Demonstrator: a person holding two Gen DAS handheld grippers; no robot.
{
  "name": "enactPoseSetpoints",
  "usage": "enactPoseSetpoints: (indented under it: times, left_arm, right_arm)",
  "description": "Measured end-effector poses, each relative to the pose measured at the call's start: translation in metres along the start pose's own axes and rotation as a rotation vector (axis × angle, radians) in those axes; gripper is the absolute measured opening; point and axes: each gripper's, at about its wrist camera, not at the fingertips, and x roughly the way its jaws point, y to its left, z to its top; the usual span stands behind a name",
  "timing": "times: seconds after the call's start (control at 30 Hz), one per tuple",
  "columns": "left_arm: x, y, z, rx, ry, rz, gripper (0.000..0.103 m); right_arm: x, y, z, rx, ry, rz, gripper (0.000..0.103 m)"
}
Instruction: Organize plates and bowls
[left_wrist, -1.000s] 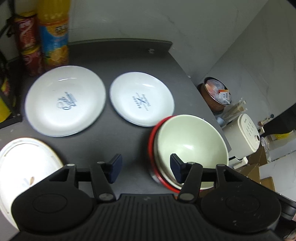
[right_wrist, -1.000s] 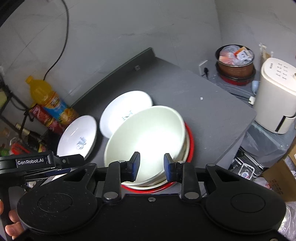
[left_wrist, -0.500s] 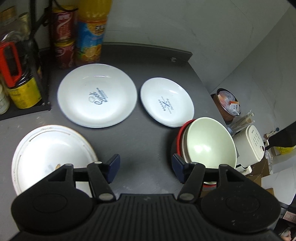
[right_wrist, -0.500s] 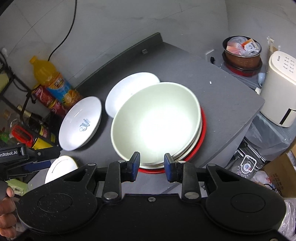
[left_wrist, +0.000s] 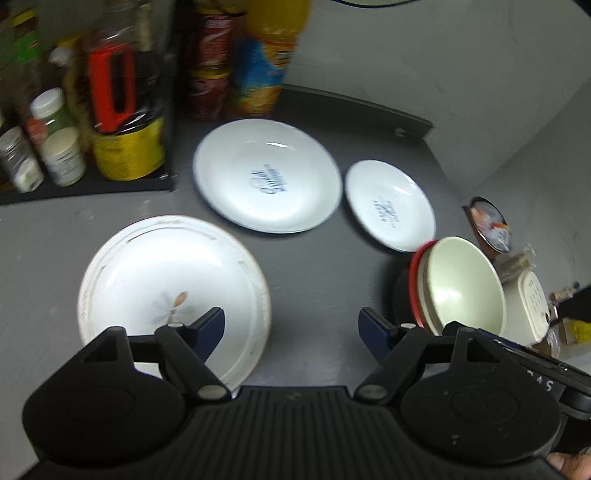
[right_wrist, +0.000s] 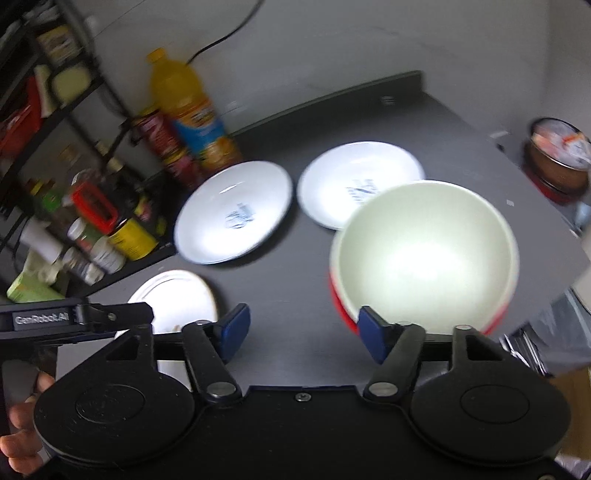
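On the dark table sit a large white plate (left_wrist: 266, 184) with blue print, a smaller printed plate (left_wrist: 389, 205), a floral white plate (left_wrist: 166, 280) at the near left, and a stack of cream bowls (left_wrist: 461, 284) over a red one at the right. My left gripper (left_wrist: 291, 330) is open, its left finger over the floral plate's near rim. My right gripper (right_wrist: 301, 326) is open and holds nothing, just left of the bowl stack (right_wrist: 424, 254). The right wrist view also shows the large plate (right_wrist: 236, 214), the small plate (right_wrist: 354, 177) and the floral plate (right_wrist: 173, 299).
A black rack (left_wrist: 74, 122) of jars and cans stands at the left, with an orange juice bottle (left_wrist: 266, 66) and red cans behind the plates. Off the table's right edge are a white appliance (left_wrist: 532, 306) and a brown bin (right_wrist: 557, 158). A hand (right_wrist: 22, 439) holds the left gripper.
Both grippers pulled back and swung left. The right gripper's jaws went from nearly closed to wide open. The floral plate now lies under the left gripper's left finger.
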Motion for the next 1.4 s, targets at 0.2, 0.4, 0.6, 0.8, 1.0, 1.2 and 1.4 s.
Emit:
enactPoseSetpoints:
  times: [0.2, 0.4, 0.6, 0.8, 1.0, 1.2, 1.4]
  left_arm:
    - [-0.006, 0.023, 0.000, -0.073, -0.012, 0.067, 0.078]
    - [-0.011, 0.046, -0.001, -0.163, -0.016, 0.121, 0.078]
    - [-0.008, 0.057, 0.001, -0.241, -0.009, 0.151, 0.079]
    - [-0.002, 0.064, 0.002, -0.331, -0.015, 0.185, 0.079]
    - [0.009, 0.065, 0.008, -0.433, -0.034, 0.195, 0.079]
    - [0.024, 0.059, 0.016, -0.527, -0.074, 0.187, 0.078]
    - [0.041, 0.055, 0.023, -0.610, -0.130, 0.152, 0.074]
  right_arm:
    - [0.018, 0.025, 0.013, -0.100, 0.043, 0.067, 0.082]
    - [0.037, 0.049, 0.026, -0.213, 0.083, 0.115, 0.086]
    - [0.055, 0.059, 0.039, -0.283, 0.116, 0.145, 0.087]
    - [0.073, 0.061, 0.058, -0.344, 0.148, 0.156, 0.089]
    - [0.090, 0.058, 0.083, -0.406, 0.171, 0.164, 0.090]
    - [0.106, 0.055, 0.107, -0.484, 0.183, 0.163, 0.090]
    - [0.129, 0.053, 0.128, -0.545, 0.186, 0.159, 0.088]
